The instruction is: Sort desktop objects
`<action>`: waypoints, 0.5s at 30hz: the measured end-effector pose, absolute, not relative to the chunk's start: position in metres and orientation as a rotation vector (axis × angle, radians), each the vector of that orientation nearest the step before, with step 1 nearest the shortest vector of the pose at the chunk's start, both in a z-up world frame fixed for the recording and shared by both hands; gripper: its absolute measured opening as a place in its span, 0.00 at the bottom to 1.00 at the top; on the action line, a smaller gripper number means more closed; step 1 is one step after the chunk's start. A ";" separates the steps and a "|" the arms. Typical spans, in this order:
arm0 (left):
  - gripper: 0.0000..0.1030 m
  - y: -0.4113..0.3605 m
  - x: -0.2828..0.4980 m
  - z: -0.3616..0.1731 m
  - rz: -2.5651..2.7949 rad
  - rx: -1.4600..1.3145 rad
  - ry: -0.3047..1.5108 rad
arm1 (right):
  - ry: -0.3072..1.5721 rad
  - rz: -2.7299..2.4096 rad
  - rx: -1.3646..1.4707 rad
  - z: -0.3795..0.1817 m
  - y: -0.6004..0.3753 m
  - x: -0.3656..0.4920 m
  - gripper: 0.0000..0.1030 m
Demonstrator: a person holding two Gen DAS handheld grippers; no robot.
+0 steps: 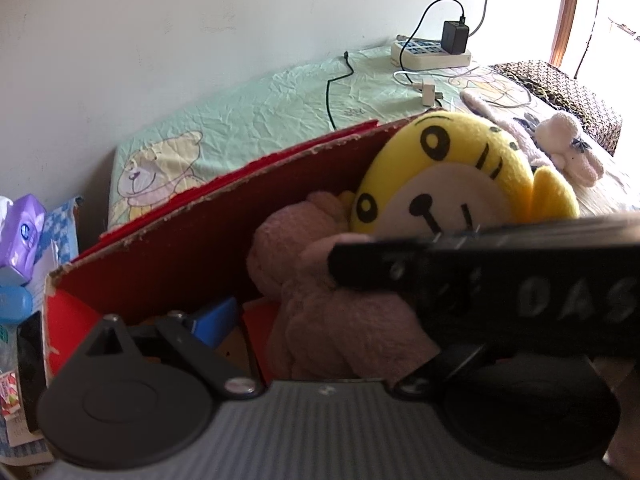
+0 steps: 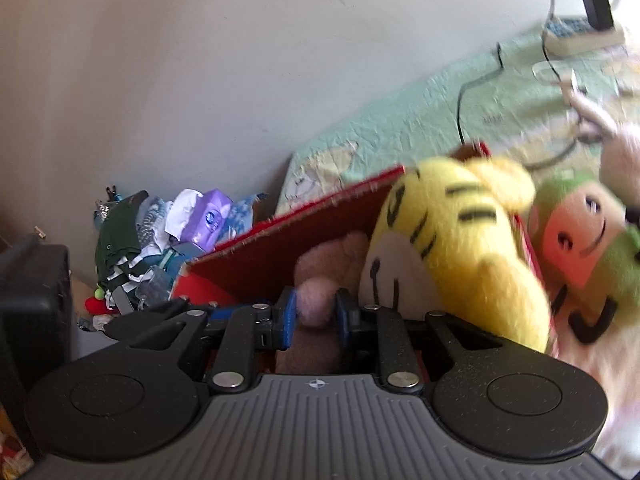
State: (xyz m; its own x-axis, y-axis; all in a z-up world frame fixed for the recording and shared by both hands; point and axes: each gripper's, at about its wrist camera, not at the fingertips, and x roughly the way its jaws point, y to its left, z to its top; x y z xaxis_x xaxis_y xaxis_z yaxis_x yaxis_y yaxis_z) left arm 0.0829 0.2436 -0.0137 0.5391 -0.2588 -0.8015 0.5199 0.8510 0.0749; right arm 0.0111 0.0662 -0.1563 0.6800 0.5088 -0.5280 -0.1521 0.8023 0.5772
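White "DAS" lettering marks the black gripper body [image 1: 520, 300].

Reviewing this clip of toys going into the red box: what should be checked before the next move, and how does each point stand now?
1. Right gripper shut on the pink plush toy: ok.
2. Pink plush toy inside the red box: ok.
3. Yellow tiger toy fully in the box: not ok, its head sticks above the rim.
4. Left gripper open or shut: cannot tell, the black bar hides one finger.
5. Green toy in the box: not ok, outside.
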 end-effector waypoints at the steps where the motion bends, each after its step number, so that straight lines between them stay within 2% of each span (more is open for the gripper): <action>1: 0.94 0.243 0.083 -0.014 -0.470 0.324 0.889 | 0.718 0.397 0.499 -0.155 0.066 0.013 0.18; 4: 0.94 0.242 0.083 -0.014 -0.465 0.328 0.892 | 0.709 0.402 0.436 -0.160 0.065 0.022 0.00; 7: 0.95 0.241 0.086 -0.015 -0.457 0.324 0.908 | 0.716 0.414 0.517 -0.165 0.057 0.025 0.00; 15: 0.94 0.241 0.088 -0.018 -0.436 0.326 0.928 | 0.728 0.400 0.474 -0.168 0.065 0.021 0.00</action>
State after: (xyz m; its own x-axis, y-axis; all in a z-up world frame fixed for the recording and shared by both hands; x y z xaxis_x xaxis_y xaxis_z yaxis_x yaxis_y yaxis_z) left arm 0.0881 0.2406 -0.0181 0.5234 -0.2193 -0.8234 0.4937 0.8656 0.0833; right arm 0.0211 0.0652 -0.1681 0.6804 0.5017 -0.5342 -0.1824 0.8219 0.5396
